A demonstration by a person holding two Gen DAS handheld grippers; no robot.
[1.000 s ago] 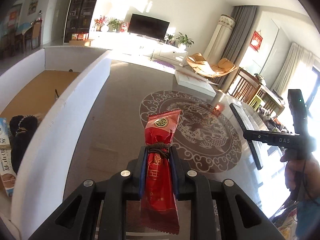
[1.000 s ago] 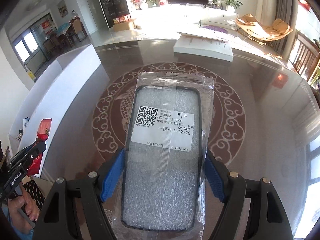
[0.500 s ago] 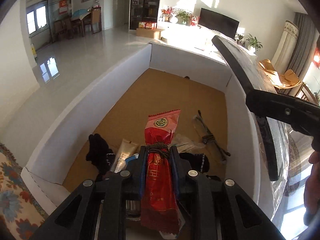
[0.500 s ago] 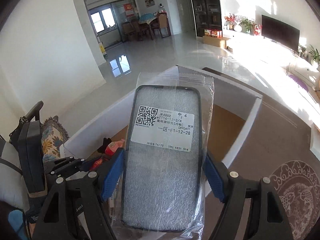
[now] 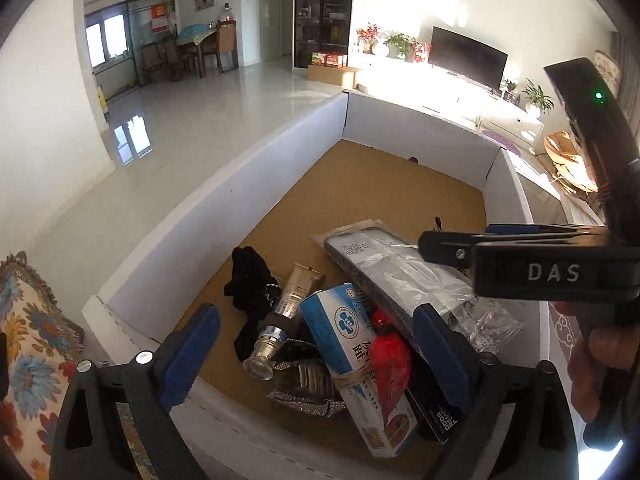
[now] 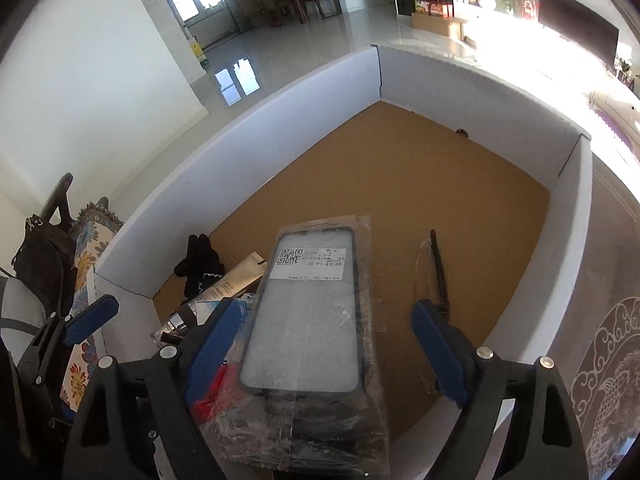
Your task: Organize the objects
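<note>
Changes first. A second ago left gripper was clamped on the red snack packet over the patterned table; half a second ago it held it above the box. Now its jaws are opening, wide apart, nothing pressed between the pads, and the packet lies in the pile below, against the blue-and-white carton. Right gripper a second ago gripped the bagged phone case over the table; now jaws opening, pads clear of the bag on both sides, case lying flat on top of the pile with its label up. Both grippers have swung from the table to over the white-walled box.

Left to right in left wrist view, all at the box's near end: one floral cushion outside the box; one black glove or sock; one gold cosmetic tube with a silver cap; one sparkly strap item, partly buried; one carton; one red packet; one black box with white print, mostly hidden; one bagged phone case; one crumpled clear wrapper. Right gripper's body crosses the right edge, a hand on it.

Right wrist view adds one thin dark stick in a clear sleeve, on the cardboard floor just right of the case. Far half of the box floor is bare cardboard.

Count: two grippers, one box, ten loose items inside.
</note>
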